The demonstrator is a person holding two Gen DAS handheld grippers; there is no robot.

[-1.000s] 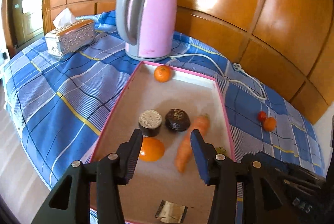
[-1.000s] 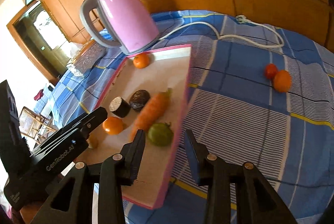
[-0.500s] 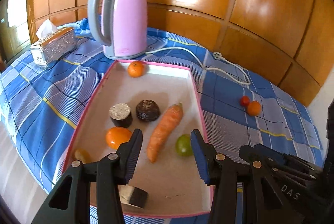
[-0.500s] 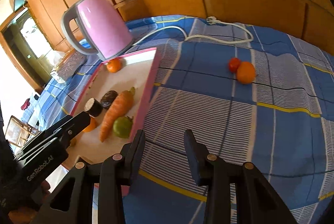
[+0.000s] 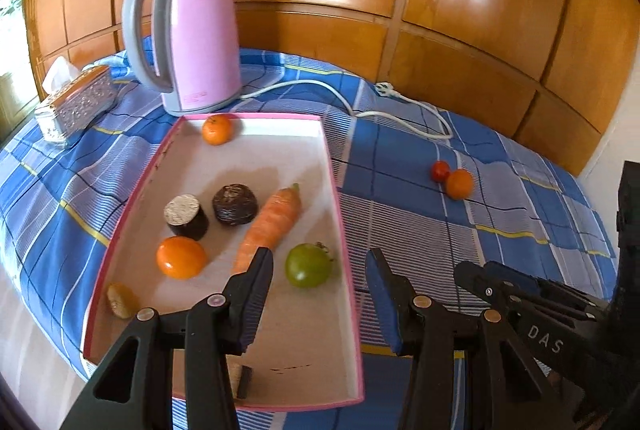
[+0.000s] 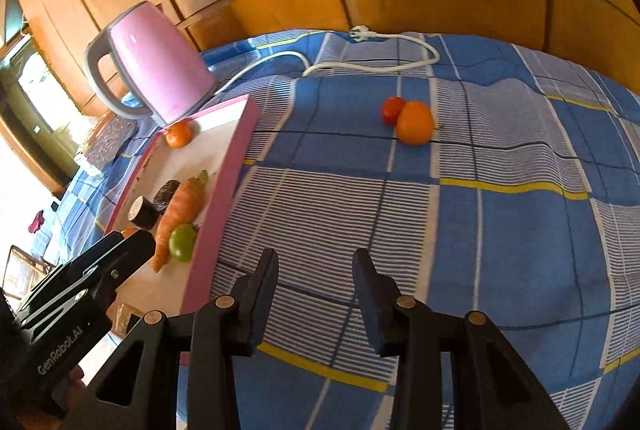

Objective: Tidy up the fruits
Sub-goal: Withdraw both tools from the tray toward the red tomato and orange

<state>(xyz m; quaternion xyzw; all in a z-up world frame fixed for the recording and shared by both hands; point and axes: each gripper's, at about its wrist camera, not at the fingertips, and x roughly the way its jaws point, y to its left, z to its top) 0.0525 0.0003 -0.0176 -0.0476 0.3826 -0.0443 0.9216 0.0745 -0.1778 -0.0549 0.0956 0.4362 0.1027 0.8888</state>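
Note:
A pink-rimmed tray (image 5: pixel 340 213) on the blue checked cloth holds a carrot (image 5: pixel 272 226), a green tomato (image 5: pixel 308 265), an orange fruit (image 5: pixel 181 257), a mandarin (image 5: pixel 216 128), two dark round pieces (image 5: pixel 234 203) and small scraps. To its right, a small red tomato (image 6: pixel 392 109) and an orange fruit (image 6: pixel 415 121) lie touching on the cloth. My left gripper (image 5: pixel 319 262) hovers open and empty over the tray's near right part, by the green tomato. My right gripper (image 6: pixel 316 258) hangs open and empty over bare cloth, right of the tray (image 6: pixel 224 189), well short of the two loose fruits.
A pink kettle (image 5: pixel 188 37) stands behind the tray, and its white cable (image 6: pixel 372 65) runs across the back of the cloth. At the far left sits a silver tissue box (image 5: pixel 74 101). Wooden panels close off the back. The table edge drops away on the left.
Both grippers have slid to the right: the right one has left the tray's edge and is over the cloth, and the loose fruits look nearer. Jaw gaps are unchanged.

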